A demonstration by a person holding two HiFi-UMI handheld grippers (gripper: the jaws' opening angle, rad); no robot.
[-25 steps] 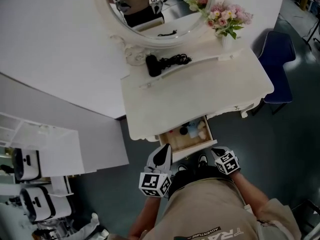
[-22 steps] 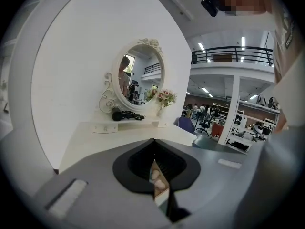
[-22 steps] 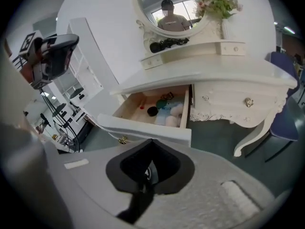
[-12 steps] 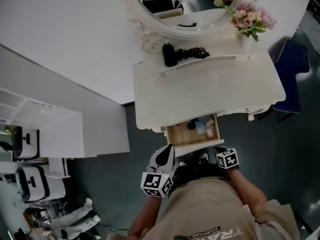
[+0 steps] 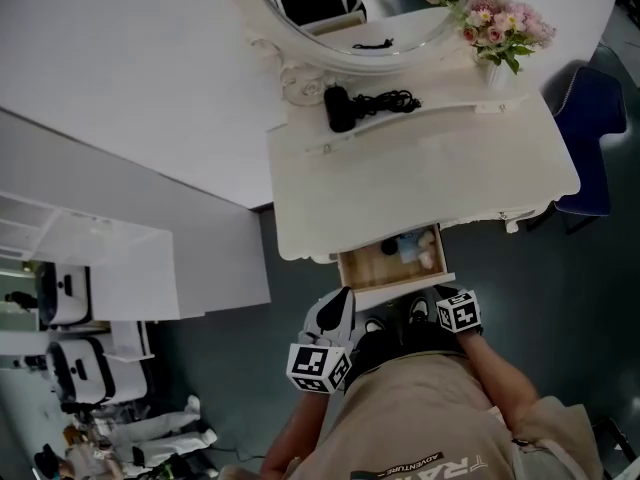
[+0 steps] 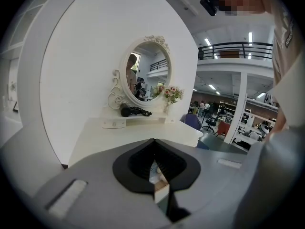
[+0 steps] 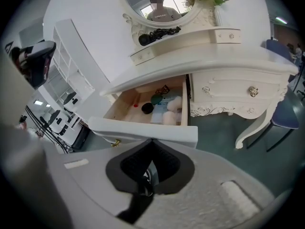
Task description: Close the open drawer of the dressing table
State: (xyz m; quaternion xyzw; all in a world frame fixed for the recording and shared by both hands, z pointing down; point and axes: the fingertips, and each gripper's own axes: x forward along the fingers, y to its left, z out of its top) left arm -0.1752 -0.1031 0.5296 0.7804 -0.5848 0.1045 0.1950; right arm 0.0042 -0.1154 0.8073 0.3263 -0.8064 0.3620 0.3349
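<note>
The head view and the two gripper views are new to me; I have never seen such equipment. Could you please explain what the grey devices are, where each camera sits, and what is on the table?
There is no robot here: a person holds a hand-held two-jaw gripper in each hand. The head view looks steeply down from a camera on the person's head. The left gripper shows at its left, the right gripper at its right. Each gripper view comes from a camera riding on that gripper and looking along its grey jaws. Both pairs of jaws are together and hold nothing. In front stands a white dressing table with an oval mirror. Near the mirror are a black hair dryer with its cord and a vase of pink flowers. The table's wooden drawer is open, with small items inside.
</note>
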